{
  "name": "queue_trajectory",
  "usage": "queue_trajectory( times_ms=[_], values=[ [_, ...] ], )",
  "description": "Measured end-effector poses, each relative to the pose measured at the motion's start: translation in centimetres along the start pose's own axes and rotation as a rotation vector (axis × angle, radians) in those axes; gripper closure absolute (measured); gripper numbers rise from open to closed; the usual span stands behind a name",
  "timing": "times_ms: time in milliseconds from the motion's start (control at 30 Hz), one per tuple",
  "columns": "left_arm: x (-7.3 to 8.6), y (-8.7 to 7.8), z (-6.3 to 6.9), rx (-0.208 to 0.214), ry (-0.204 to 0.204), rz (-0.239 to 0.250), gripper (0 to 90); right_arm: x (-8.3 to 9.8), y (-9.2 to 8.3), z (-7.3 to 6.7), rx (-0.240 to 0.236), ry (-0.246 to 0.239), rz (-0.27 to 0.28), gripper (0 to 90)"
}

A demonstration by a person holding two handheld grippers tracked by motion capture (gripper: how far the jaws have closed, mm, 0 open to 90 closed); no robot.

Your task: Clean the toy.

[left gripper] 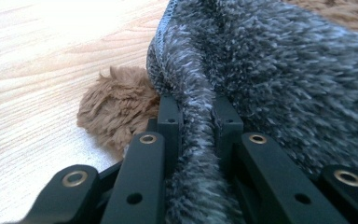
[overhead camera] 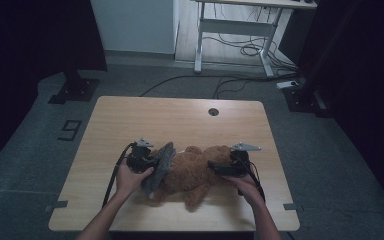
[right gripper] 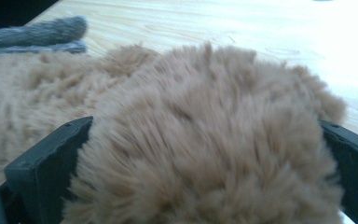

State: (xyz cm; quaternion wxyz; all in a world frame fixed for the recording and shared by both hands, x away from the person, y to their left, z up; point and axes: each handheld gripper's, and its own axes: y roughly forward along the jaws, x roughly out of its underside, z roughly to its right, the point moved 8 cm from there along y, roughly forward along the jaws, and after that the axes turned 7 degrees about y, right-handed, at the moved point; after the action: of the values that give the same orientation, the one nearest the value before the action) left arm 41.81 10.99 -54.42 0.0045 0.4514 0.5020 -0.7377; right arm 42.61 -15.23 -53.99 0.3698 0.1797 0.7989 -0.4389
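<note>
Grey fleece garment (left gripper: 279, 79) is sitting pinched in our left gripper (left gripper: 196, 116), whose jaws are clamping a fold of it. We are spreading our right gripper (right gripper: 205, 135) wide around the head of the brown teddy bear (overhead camera: 192, 172), which is lying on the tabletop (overhead camera: 180, 117).

Shaggy brown plush bear (overhead camera: 195, 170), fuzzy grey fleece cloth (left gripper: 279, 79), matt pale wood table (overhead camera: 180, 115).
</note>
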Motion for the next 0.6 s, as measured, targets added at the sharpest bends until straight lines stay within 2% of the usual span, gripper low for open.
queue_trajectory(
  times_ms=[133,200,433,600],
  values=[
    [0.1,0.0,0.1,0.023,-0.017,0.007,76.8,0.7,0.4,0.5,-0.007,0.042,-0.057,0.2],
    [0.2,0.0,0.2,0.028,-0.021,0.011,76.8,1.0,0.4,0.7,-0.013,0.064,-0.081,3.2],
    [0.0,0.2,0.4,0.015,-0.017,0.030,76.8,1.5,0.0,0.2,0.006,0.021,-0.099,17.5],
    [-0.1,0.3,0.5,0.002,-0.011,0.045,76.9,1.5,-0.3,-0.3,-0.004,-0.038,-0.046,32.0]
  ],
)
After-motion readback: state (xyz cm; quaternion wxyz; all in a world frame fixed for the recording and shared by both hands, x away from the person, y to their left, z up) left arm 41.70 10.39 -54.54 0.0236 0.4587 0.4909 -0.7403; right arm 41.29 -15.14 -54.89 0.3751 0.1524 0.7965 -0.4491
